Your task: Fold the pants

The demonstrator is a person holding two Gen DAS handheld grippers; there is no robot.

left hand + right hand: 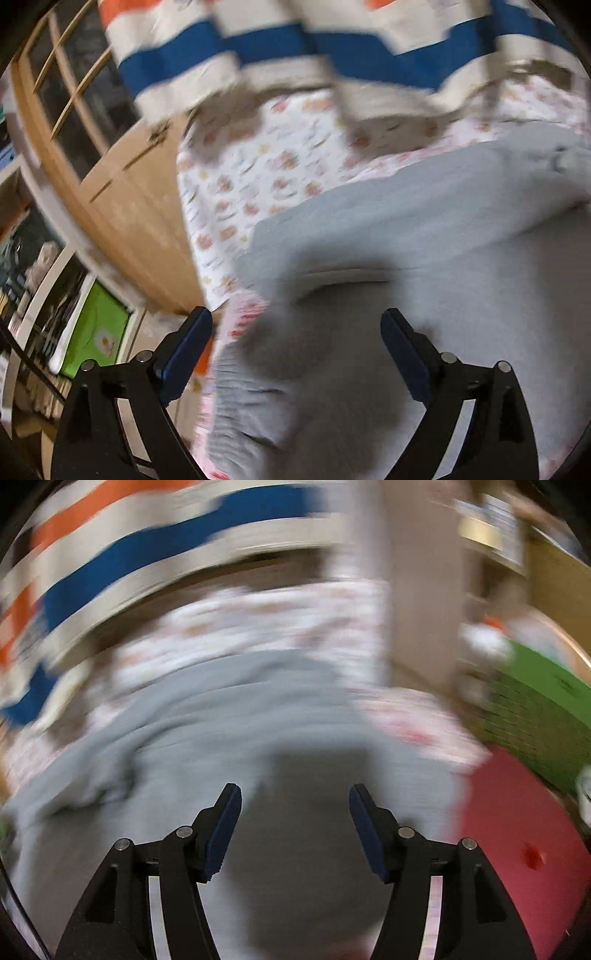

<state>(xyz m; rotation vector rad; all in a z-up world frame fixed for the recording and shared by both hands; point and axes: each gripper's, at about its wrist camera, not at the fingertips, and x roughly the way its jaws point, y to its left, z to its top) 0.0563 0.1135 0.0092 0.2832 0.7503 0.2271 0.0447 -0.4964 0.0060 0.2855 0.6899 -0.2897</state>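
Light grey pants (424,236) lie spread on a bed with a white, pink-flowered sheet (258,166). My left gripper (297,325) hangs above the pants near the bed's left edge, jaws wide apart, nothing between the blue pads. The right wrist view is heavily blurred. There the grey pants (229,716) fill the middle, and my right gripper (295,801) hovers over them, open, with nothing between its pads. A gripper's shadow falls on the cloth under each one.
A blanket with blue, orange and cream stripes (280,48) lies along the far side of the bed. A wooden cabinet (122,192) and a green box (96,332) stand to the left of the bed. A red mat (517,834) and green board (546,709) show at right.
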